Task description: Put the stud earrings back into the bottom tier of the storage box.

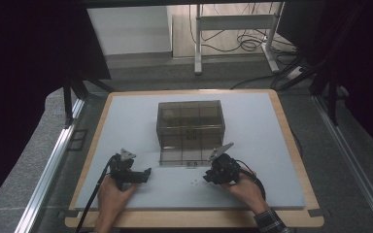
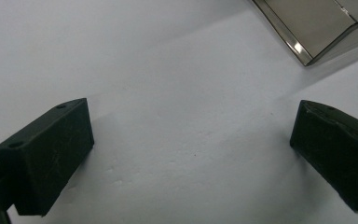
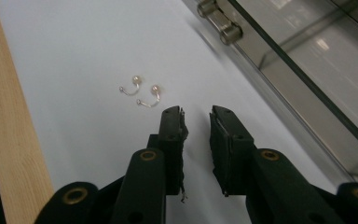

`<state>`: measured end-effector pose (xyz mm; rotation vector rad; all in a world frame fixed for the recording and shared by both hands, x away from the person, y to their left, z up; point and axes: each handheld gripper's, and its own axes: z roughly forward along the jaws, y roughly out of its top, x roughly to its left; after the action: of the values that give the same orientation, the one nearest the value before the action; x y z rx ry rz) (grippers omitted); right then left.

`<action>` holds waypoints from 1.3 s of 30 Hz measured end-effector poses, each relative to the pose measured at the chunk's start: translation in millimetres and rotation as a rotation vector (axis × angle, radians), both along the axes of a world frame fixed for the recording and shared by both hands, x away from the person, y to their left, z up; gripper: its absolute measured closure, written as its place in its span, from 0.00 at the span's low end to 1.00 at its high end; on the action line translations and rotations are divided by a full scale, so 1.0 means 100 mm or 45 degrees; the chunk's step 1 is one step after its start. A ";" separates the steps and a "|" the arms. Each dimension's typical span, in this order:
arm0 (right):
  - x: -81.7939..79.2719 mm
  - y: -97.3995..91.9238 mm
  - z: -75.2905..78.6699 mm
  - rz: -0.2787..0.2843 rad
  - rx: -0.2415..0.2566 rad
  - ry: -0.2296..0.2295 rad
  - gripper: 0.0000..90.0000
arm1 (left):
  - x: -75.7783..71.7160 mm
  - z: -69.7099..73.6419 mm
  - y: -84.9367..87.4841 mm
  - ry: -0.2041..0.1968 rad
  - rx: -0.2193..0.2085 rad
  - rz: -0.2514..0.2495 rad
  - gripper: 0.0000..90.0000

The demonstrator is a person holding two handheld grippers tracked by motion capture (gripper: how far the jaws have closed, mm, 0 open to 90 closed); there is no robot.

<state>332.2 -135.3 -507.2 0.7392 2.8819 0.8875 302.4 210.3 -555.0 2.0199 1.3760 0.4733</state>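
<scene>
Two small hooked earrings with pale beads (image 3: 131, 86) (image 3: 151, 95) lie side by side on the white mat; the high view shows them as tiny specks (image 1: 194, 182). My right gripper (image 3: 196, 116) points at the mat just beside them, its jaws a narrow gap apart with nothing between them. From above, that gripper (image 1: 209, 175) sits right of the earrings. A smoky clear box (image 1: 190, 124) stands mid-mat with its front flap (image 1: 187, 156) lying flat. My left gripper (image 2: 191, 149) rests on the mat at the left (image 1: 145, 174), jaws wide apart and empty.
The white mat (image 1: 262, 145) lies on a wooden board (image 1: 294, 145). A metal latch (image 3: 219, 21) sticks out from the flap's edge near the right gripper. One corner of the box (image 2: 317, 28) reaches into the left gripper view.
</scene>
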 end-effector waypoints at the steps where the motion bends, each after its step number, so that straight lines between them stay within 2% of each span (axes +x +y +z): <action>1: 0.00 0.02 0.00 0.004 -0.003 0.001 0.82 | 0.00 0.00 0.00 0.000 0.000 0.000 0.00; 10: 0.01 0.23 0.00 0.103 -0.073 0.002 0.86 | 0.00 0.00 0.00 -0.002 -0.005 0.004 0.00; 16: 0.02 0.34 0.01 0.136 -0.093 0.001 0.89 | 0.00 0.00 0.00 -0.001 -0.003 0.003 0.00; 23: 0.02 0.47 0.01 0.181 -0.148 -0.009 0.89 | 0.00 0.00 0.00 -0.003 -0.005 0.005 0.00; 28: 0.02 0.55 -0.01 0.194 -0.206 -0.028 0.91 | 0.00 0.00 0.00 -0.001 -0.002 0.001 0.00; 30: -0.01 0.61 0.00 0.207 -0.259 -0.066 0.94 | 0.00 0.00 0.00 0.000 -0.001 0.000 0.00; 32: -0.02 0.62 0.00 0.206 -0.275 -0.070 0.94 | 0.00 0.00 0.00 0.000 -0.001 0.000 0.00; 35: 0.01 0.62 0.01 0.181 -0.265 -0.022 0.95 | 0.00 0.00 0.00 0.001 0.003 -0.002 0.00; 39: 0.04 0.59 0.01 0.176 -0.246 0.010 0.95 | 0.00 0.00 0.00 -0.001 -0.001 0.001 0.00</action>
<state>336.4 -76.1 -506.2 0.5337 2.9995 0.6042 302.4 210.3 -555.1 2.0180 1.3762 0.4737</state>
